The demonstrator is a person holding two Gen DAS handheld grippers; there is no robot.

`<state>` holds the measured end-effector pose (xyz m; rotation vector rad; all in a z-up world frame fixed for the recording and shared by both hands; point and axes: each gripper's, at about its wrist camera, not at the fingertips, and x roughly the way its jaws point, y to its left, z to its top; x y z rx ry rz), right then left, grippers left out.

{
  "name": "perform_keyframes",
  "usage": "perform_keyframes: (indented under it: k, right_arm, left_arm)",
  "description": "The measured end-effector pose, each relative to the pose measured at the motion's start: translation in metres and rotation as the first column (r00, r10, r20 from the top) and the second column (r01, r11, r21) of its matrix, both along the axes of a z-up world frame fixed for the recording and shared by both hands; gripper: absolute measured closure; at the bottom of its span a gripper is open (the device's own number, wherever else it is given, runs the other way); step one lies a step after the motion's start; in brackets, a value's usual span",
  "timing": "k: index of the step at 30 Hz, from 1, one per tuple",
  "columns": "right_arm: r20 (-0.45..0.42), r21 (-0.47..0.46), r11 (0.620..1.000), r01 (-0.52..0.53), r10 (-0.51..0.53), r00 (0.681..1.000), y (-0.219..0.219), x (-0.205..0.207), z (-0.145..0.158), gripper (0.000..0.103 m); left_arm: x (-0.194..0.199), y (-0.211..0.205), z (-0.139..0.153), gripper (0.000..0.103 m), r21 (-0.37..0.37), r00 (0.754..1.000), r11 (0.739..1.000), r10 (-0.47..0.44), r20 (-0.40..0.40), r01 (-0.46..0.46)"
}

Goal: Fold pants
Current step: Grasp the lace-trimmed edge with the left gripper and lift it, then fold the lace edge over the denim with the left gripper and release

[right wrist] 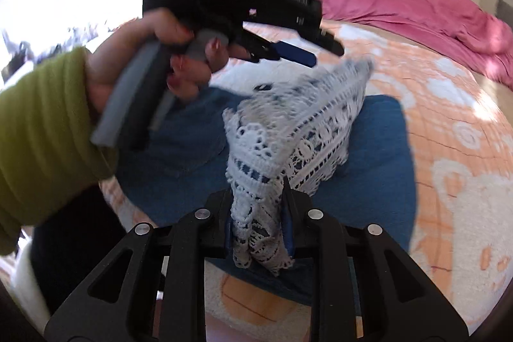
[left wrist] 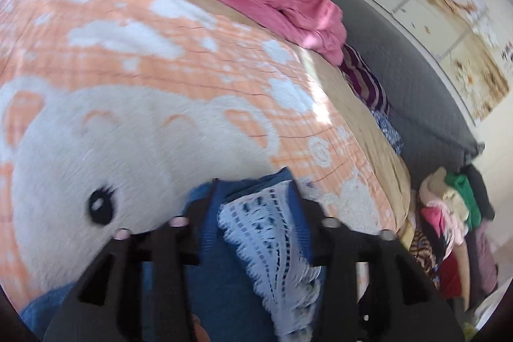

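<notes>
While the left gripper (left wrist: 253,207) clamps the blue pants (right wrist: 378,181) at their white lace hem (right wrist: 288,143), the right gripper (right wrist: 258,213) pinches that lace above the bedspread (right wrist: 449,117).

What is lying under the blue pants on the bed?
The blue pants, their white lace trim pinched by the right gripper, lie on an orange-and-white blanket. The blanket directly beneath them is covered.
</notes>
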<state>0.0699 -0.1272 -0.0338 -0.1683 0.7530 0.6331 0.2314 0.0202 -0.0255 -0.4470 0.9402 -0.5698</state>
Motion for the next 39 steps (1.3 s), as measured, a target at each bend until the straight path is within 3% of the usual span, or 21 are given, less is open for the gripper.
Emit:
perform_keyframes:
  k: [4,9,11,18,23,26,28,29,31,35,39]
  right_arm:
    - [0.018,-0.073,0.997,-0.033,0.035,0.999,0.017,-0.004,-0.01,0.079]
    - [0.02,-0.094,0.993,-0.07,0.072,0.997,0.025,-0.012,-0.014,0.068]
    - [0.023,-0.08,0.992,-0.098,0.1,0.995,0.026,-0.017,-0.012,0.06]
    - [0.004,-0.056,0.986,-0.157,0.157,0.988,0.027,-0.027,-0.011,0.053]
    - [-0.006,-0.017,0.983,-0.18,0.18,0.984,0.023,-0.026,-0.009,0.049]
    - [-0.023,0.075,0.983,-0.166,0.168,0.986,0.008,-0.029,0.005,0.047]
    - [-0.011,0.132,0.985,-0.112,0.114,0.993,-0.012,-0.019,0.019,0.041]
    - [-0.007,0.151,0.985,-0.081,0.083,0.996,-0.023,-0.013,0.025,0.038]
    - [-0.006,0.139,0.99,-0.012,0.013,1.0,-0.041,0.006,0.035,0.036]
    - [-0.064,0.075,0.988,0.138,-0.134,0.989,-0.077,0.077,0.044,0.035]
    - [-0.186,0.067,0.98,0.189,-0.174,0.967,-0.091,0.136,0.031,0.035]
  left_arm:
    - [-0.014,0.029,-0.015,0.05,-0.026,0.998,0.998,0.056,-0.042,-0.057]
    - [-0.017,0.037,-0.034,0.047,-0.056,0.993,0.995,0.078,-0.092,-0.083]
    - [-0.018,0.039,-0.039,0.046,-0.106,0.991,0.99,0.083,-0.102,-0.094]
    - [-0.028,0.046,-0.031,0.041,-0.24,0.994,0.966,0.077,-0.083,-0.095]
    - [-0.021,0.032,-0.028,0.039,-0.149,0.993,0.986,0.066,-0.095,-0.08]
    - [-0.014,0.017,-0.033,0.043,-0.061,0.992,0.996,0.054,-0.118,-0.061]
    - [-0.012,0.008,-0.034,0.061,-0.009,0.993,0.999,0.039,-0.108,-0.04]
    - [-0.011,0.004,-0.034,0.066,0.01,0.994,0.999,0.036,-0.102,-0.036]
    - [-0.01,0.001,-0.035,0.079,0.017,0.995,0.999,0.029,-0.093,-0.027]
    - [-0.011,0.004,-0.035,0.085,0.012,0.997,0.999,0.036,-0.072,-0.036]
    - [-0.015,0.013,-0.025,0.085,-0.021,0.999,0.999,0.048,-0.021,-0.048]
